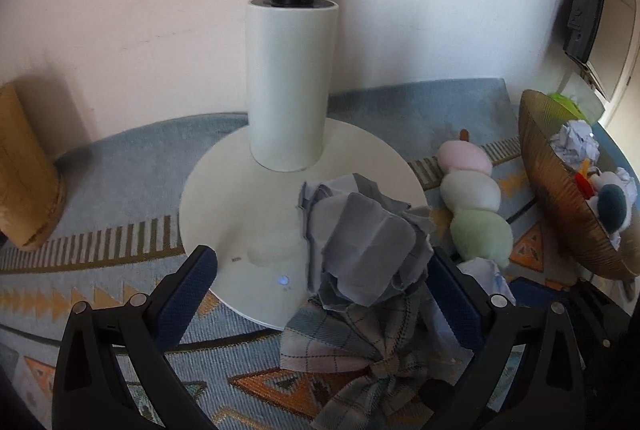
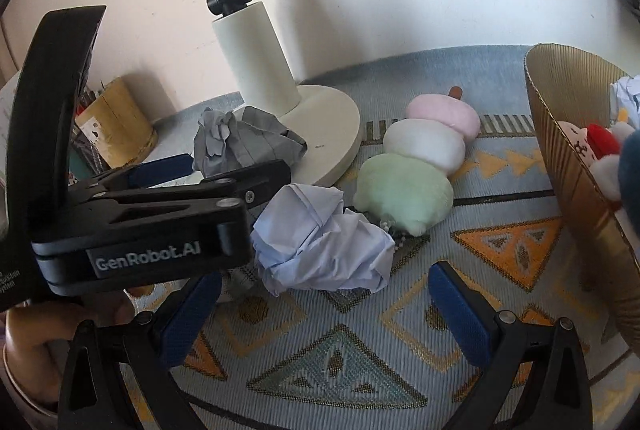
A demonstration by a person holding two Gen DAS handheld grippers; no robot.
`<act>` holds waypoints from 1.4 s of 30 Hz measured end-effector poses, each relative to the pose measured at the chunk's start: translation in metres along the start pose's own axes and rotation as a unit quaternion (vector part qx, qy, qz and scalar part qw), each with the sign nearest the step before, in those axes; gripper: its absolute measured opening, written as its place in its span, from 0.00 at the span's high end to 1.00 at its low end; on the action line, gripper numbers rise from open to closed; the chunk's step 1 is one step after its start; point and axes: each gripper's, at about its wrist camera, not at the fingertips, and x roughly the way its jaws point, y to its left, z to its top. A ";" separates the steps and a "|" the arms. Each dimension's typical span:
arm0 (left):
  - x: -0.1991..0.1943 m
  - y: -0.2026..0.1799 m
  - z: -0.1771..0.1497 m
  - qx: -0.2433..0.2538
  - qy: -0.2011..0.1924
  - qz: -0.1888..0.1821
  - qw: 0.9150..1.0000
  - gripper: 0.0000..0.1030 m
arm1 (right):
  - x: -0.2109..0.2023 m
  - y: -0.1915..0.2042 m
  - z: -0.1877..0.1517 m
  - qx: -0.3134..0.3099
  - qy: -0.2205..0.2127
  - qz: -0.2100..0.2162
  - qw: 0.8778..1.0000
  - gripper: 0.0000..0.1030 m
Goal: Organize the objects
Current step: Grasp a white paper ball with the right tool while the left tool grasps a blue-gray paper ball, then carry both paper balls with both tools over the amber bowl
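A: How far along is the tidying?

B: Partway, I'd judge. The ribbed gold basket [image 2: 568,165], at three o'clock in the right wrist view, already holds crumpled paper and a few small plush toys. Several things are still out on the patterned rug [image 2: 336,382].

A: Which ones?

B: A white paper ball [image 2: 320,242] lies at the centre of the right view, just ahead of the right gripper [image 2: 324,314]. That gripper's jaws stand wide apart and hold nothing. Touching the ball at two o'clock is the dango plush [image 2: 420,157], in pink, white and green.

A: And the left side?

B: The left gripper [image 1: 320,294] is also spread wide and empty. Between its fingers, toward one o'clock, sits a grey paper wad [image 1: 360,242] resting on the edge of the white lamp base [image 1: 240,197]. A checked cloth [image 1: 360,358] lies just below it, at six o'clock.

A: So what remains?

B: Both paper balls, the plush and the cloth, it seems. Nothing is gripped yet.
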 end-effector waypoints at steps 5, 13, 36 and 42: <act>-0.004 -0.007 -0.005 0.024 -0.030 0.052 0.998 0.56 | -0.003 -0.005 -0.001 0.010 -0.011 -0.017 1.000 0.44; -0.027 0.012 -0.012 -0.030 -0.079 0.013 0.996 0.58 | -0.020 -0.004 -0.008 0.006 -0.067 0.016 0.998 0.51; -0.040 0.012 -0.015 -0.025 -0.114 0.053 0.992 0.57 | -0.034 -0.004 -0.010 -0.002 -0.094 0.021 0.995 0.50; -0.040 0.009 -0.017 -0.023 -0.117 0.055 0.991 0.57 | -0.042 0.000 -0.012 -0.004 -0.096 0.028 0.995 0.50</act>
